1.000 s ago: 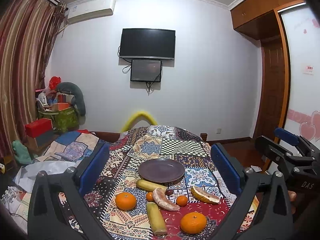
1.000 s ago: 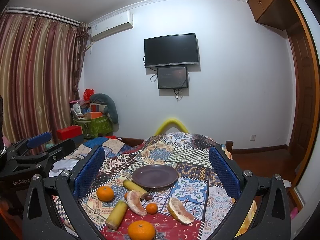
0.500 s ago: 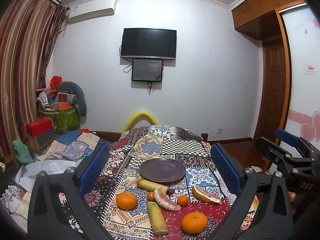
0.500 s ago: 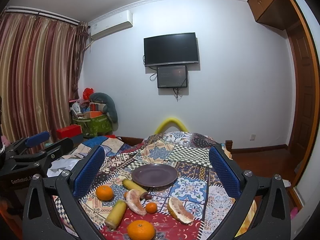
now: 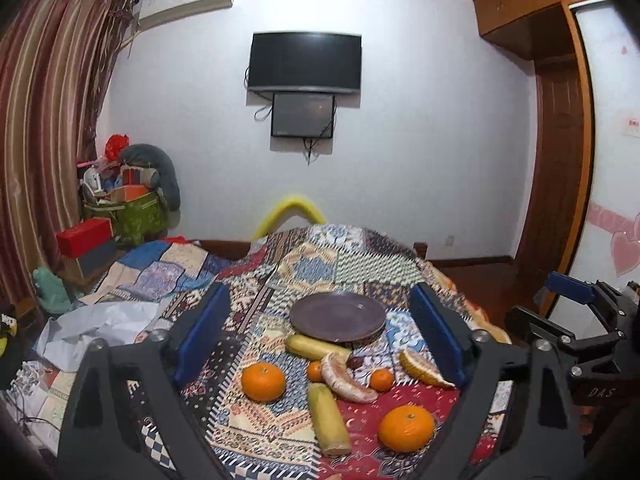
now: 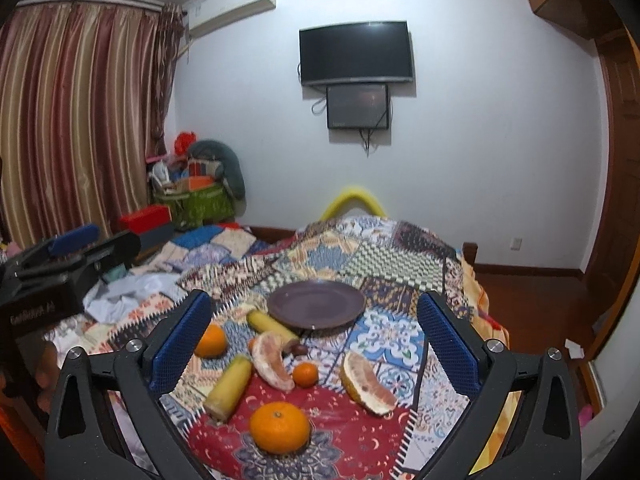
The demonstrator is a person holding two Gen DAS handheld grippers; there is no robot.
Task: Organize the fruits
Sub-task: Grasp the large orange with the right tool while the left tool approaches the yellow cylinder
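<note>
Fruit crowds the patchwork cloth (image 6: 392,268) in front of the dark plate (image 6: 316,304), a banana (image 6: 270,325) touching its near rim; bare cloth behind and right of the plate gives open access.

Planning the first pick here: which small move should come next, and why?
Probably lower the right gripper toward the near orange. Both grippers are open and hold nothing, the plate is bare, and that orange lies nearest, apart from the other fruit.
</note>
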